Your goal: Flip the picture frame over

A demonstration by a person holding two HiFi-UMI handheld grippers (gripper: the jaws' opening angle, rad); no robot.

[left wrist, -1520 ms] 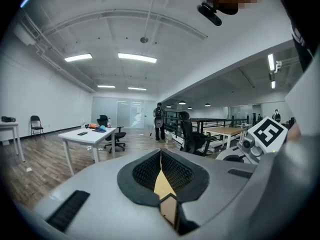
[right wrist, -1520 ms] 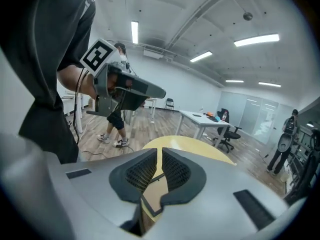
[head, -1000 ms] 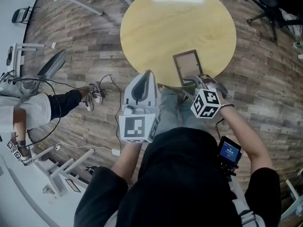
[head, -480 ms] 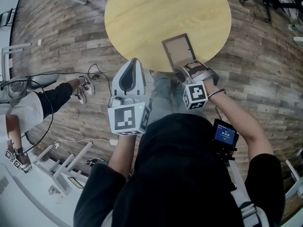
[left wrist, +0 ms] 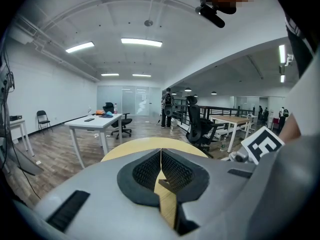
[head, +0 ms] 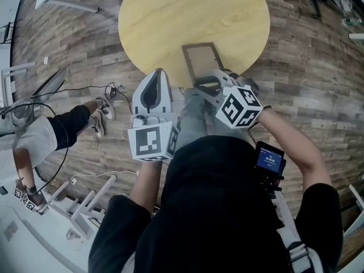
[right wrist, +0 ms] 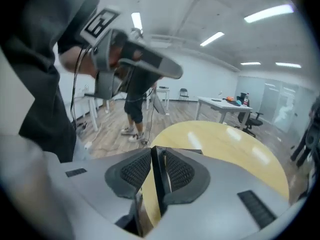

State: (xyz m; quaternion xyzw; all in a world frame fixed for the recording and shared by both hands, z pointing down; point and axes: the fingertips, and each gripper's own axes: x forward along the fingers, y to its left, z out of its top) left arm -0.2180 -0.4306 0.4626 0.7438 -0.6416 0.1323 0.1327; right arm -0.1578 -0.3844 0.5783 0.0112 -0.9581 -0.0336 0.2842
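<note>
— While the round table [head: 170, 16] fills most of the head view, pale yellow wood with a soft sheen, how far along is the flip?
— Barely begun, I'd judge. The picture frame [head: 200, 58], a flat rectangle with a thin dark border round a paler brown panel, sits at the table's near edge, not yet turned over.
— And the grippers?
— The right gripper [head: 206, 85] has just been closing its jaws. The frame's near edge stands between its black ribbed pads [right wrist: 135, 169], pinched. Raising it and turning it over are left.
— The other one?
— The left gripper [head: 152, 92], a smooth grey shell, hangs just off the table's near edge, jaws together on nothing.
</note>
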